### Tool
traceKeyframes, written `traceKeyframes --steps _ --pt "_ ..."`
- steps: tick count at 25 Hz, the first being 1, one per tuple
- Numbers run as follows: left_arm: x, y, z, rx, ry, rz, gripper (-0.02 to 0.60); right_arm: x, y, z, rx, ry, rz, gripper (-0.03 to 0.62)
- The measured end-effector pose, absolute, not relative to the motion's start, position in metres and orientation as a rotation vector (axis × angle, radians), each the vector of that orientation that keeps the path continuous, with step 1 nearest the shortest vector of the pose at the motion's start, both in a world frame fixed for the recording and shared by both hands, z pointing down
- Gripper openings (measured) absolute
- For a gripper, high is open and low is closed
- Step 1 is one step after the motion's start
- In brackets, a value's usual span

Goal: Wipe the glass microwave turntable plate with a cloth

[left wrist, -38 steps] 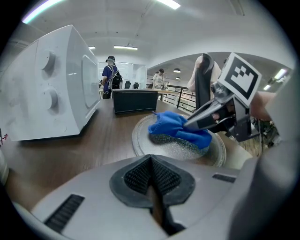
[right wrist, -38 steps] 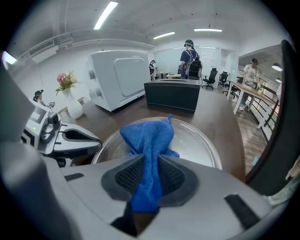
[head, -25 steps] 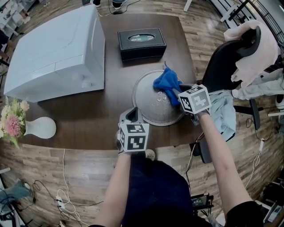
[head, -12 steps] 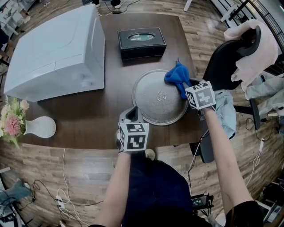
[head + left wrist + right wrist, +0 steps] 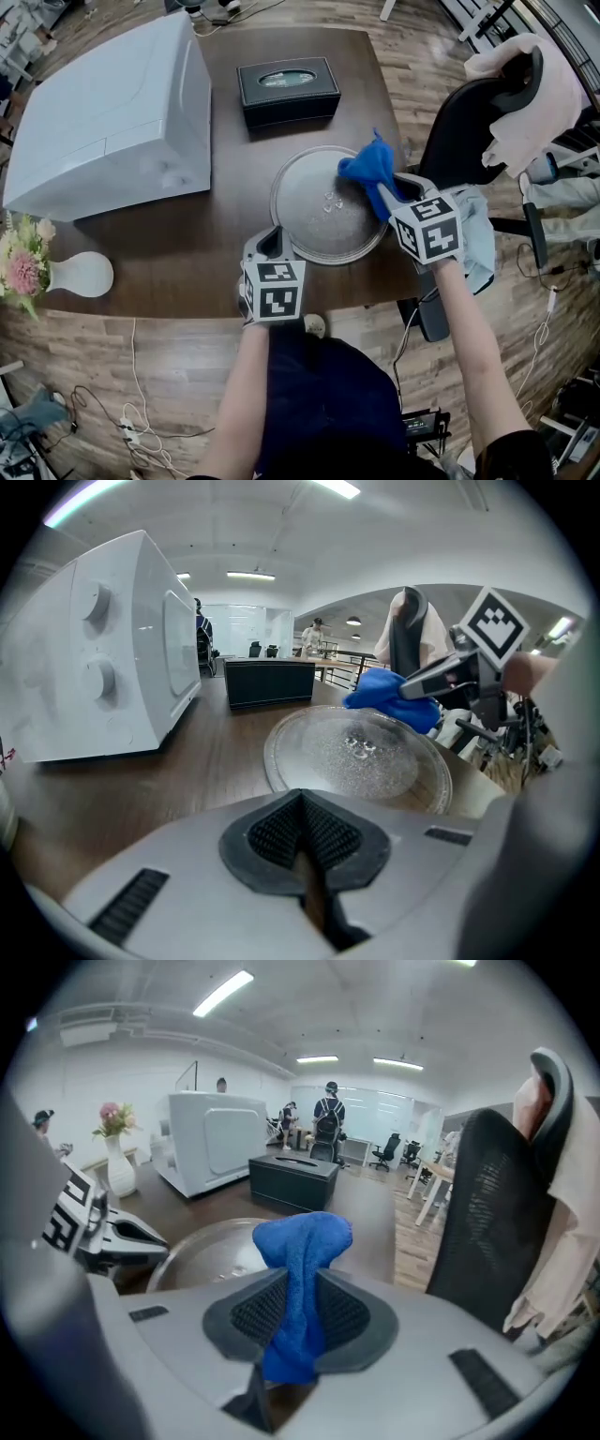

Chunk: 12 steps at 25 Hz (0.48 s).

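Plate: glass turntable plate [image 5: 319, 216] is set on the table [image 5: 234, 178] | Right gripper [image 5: 382, 187]: clenched on the blue cloth [image 5: 368, 167] at 2 o'clock rim | Left gripper [image 5: 270, 239]: closed, empty, at 7 o'clock rim | Tip: cloth is best pressed flat, swept in overlapping arcs

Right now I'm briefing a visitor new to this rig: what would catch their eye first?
The bright blue cloth, pinched in the right gripper, is over the far right rim of the round glass plate at the middle of the table. A big white microwave fills the table's left side.
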<state>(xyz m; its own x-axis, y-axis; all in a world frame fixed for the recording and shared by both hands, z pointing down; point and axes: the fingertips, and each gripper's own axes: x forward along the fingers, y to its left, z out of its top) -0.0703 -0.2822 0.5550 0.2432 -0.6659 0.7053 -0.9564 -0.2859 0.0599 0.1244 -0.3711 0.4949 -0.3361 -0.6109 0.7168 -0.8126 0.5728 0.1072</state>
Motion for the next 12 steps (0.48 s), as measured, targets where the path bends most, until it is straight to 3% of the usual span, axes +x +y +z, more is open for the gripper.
traceKeyframes --steps 12 --pt "-0.069 -0.285 0.552 2.051 -1.486 0.782 0.002 -0.003 -0.266 0.512 0.896 -2.317 0.696 0.074"
